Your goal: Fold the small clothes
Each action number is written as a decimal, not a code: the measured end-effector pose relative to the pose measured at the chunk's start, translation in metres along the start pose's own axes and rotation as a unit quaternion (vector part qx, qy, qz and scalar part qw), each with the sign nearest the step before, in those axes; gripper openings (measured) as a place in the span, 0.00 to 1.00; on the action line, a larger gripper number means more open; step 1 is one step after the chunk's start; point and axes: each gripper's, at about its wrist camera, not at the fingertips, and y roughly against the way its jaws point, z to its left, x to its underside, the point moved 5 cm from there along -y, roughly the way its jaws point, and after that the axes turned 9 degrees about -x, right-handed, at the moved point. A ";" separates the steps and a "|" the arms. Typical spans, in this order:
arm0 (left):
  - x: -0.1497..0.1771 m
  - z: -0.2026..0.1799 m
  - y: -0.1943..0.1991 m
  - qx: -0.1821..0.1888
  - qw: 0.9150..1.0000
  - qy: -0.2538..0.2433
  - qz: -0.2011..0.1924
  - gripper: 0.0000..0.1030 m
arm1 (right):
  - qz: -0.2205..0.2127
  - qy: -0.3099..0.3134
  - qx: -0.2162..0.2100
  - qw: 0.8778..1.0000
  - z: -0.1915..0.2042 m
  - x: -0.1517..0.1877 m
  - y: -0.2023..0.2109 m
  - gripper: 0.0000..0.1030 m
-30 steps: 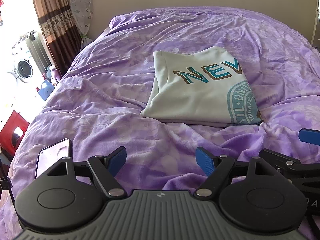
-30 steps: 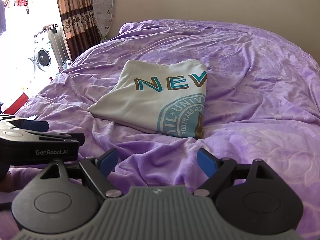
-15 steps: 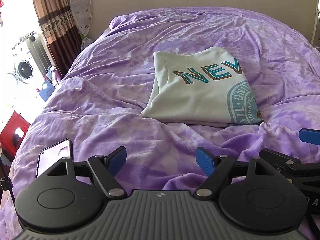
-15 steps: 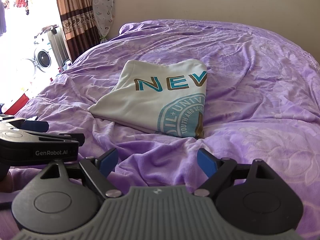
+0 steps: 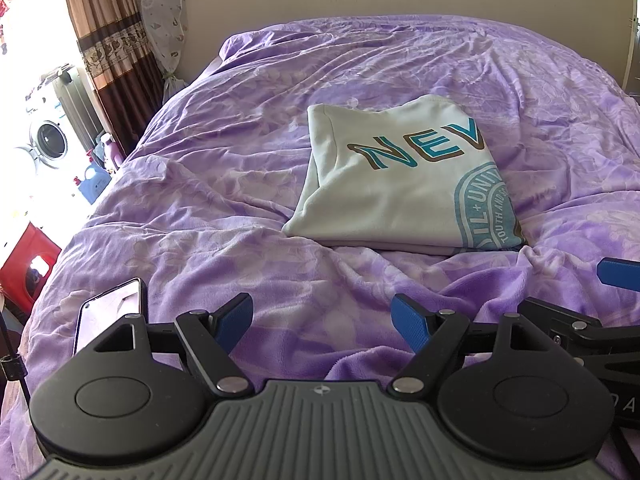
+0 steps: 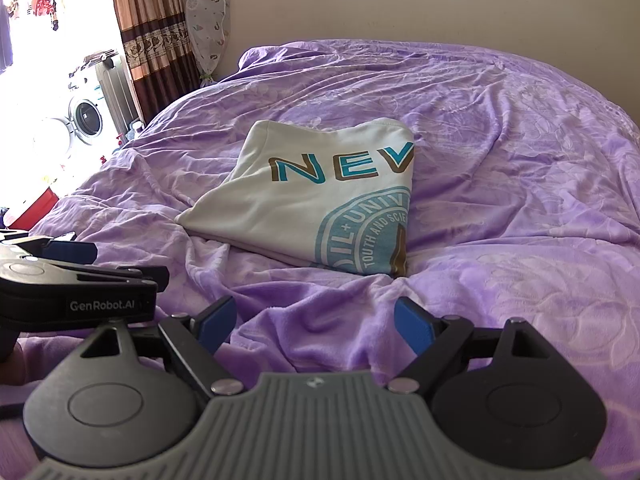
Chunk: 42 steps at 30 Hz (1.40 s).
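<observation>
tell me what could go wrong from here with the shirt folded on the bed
1. The phone lies on the blanket beside the open left gripper; a sweep might knock it.
2. The folded shirt rests on rumpled bedding, so nudging it with the open right gripper could undo the fold.

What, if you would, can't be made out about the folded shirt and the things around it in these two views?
- Shirt: the full slogan; in both views the fold ends it at "NEV".
- Round print: half is hidden by the fold.
- Phone: its lower part sits behind the left gripper in the left view.
- Window: glare washes out the outside.
</observation>
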 end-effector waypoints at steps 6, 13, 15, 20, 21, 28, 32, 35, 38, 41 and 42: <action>0.000 0.000 0.000 0.000 1.000 0.000 0.000 0.89 | 0.000 0.000 0.000 1.000 0.000 0.000 0.000 0.80; 0.000 0.000 0.001 0.000 1.000 0.000 -0.001 0.89 | -0.001 -0.001 0.000 1.000 0.000 0.000 0.000 0.80; 0.000 0.000 0.001 0.000 1.000 0.000 -0.001 0.89 | 0.000 -0.001 0.000 1.000 0.000 0.000 0.000 0.80; 0.000 0.000 0.001 0.000 1.000 0.000 -0.001 0.89 | 0.000 -0.001 0.000 1.000 0.000 0.000 0.000 0.80; 0.000 0.000 0.001 -0.001 1.000 0.000 -0.001 0.89 | -0.001 -0.001 0.000 1.000 0.000 0.000 0.000 0.80; -0.001 0.000 0.001 -0.001 1.000 -0.001 -0.001 0.89 | -0.002 -0.001 0.000 1.000 0.001 0.000 -0.001 0.80; 0.000 0.000 0.001 -0.001 1.000 0.000 -0.001 0.89 | -0.002 -0.002 0.000 1.000 0.001 0.000 -0.001 0.80; 0.000 0.000 0.002 0.000 1.000 0.000 -0.002 0.89 | -0.003 -0.002 0.000 1.000 0.002 -0.001 -0.001 0.80; -0.002 0.001 0.003 0.002 1.000 0.000 -0.009 0.88 | -0.003 -0.002 0.000 1.000 0.003 -0.001 -0.001 0.80; -0.006 0.001 0.006 0.001 1.000 -0.004 -0.016 0.88 | -0.003 -0.003 0.001 1.000 0.003 -0.001 -0.001 0.80; -0.006 0.001 0.007 0.000 1.000 -0.005 -0.017 0.88 | -0.003 -0.003 0.001 1.000 0.002 -0.001 -0.001 0.80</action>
